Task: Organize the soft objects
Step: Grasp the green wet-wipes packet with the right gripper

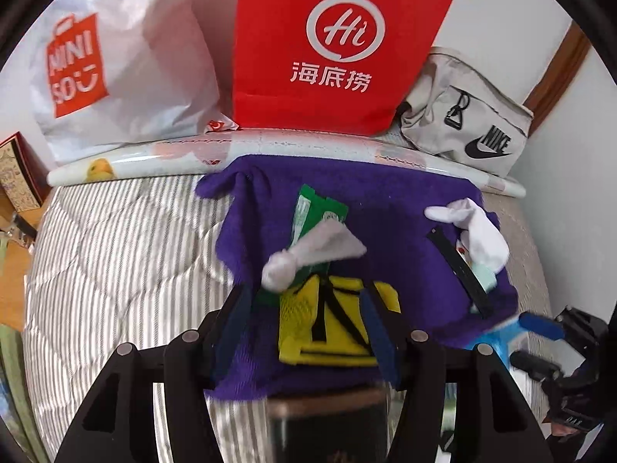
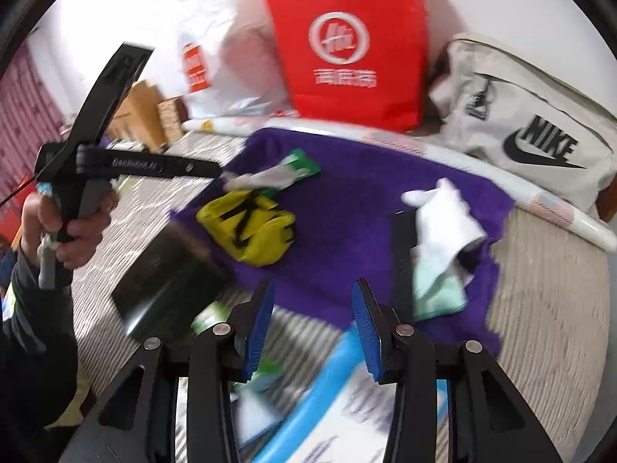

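Two grippers are seen over a purple towel [image 1: 385,208] spread on a striped quilt [image 1: 115,239]. The left gripper [image 1: 304,308] is held above a yellow mesh pouch [image 1: 327,328], its blue-padded fingers [image 1: 376,332] set apart on either side of the pouch, and no pressing on it can be made out. Just beyond the pouch, a knotted white sock [image 1: 304,258] is laid across a green packet [image 1: 316,212], touching the pouch's far edge. Toward the right edge of the towel, a second white sock [image 1: 478,231] is draped over a black strip [image 1: 461,270] and a pale mint cloth [image 1: 486,277].

From the right wrist view, the right gripper [image 2: 314,320] is seen with its fingers [image 2: 366,332] moderately parted and nothing between them; the near edge of the towel and a blurred light-blue object [image 2: 339,366] are seen below it. The person's left hand [image 2: 73,227] is wrapped around the other tool's handle at the left of this view.

Behind the towel, a rolled printed sheet [image 1: 154,158] is laid along the quilt's far edge. Against the wall are stood a white Miniso bag [image 1: 127,58], a red Haidilao bag [image 1: 339,46] and a beige Nike bag [image 1: 462,115].
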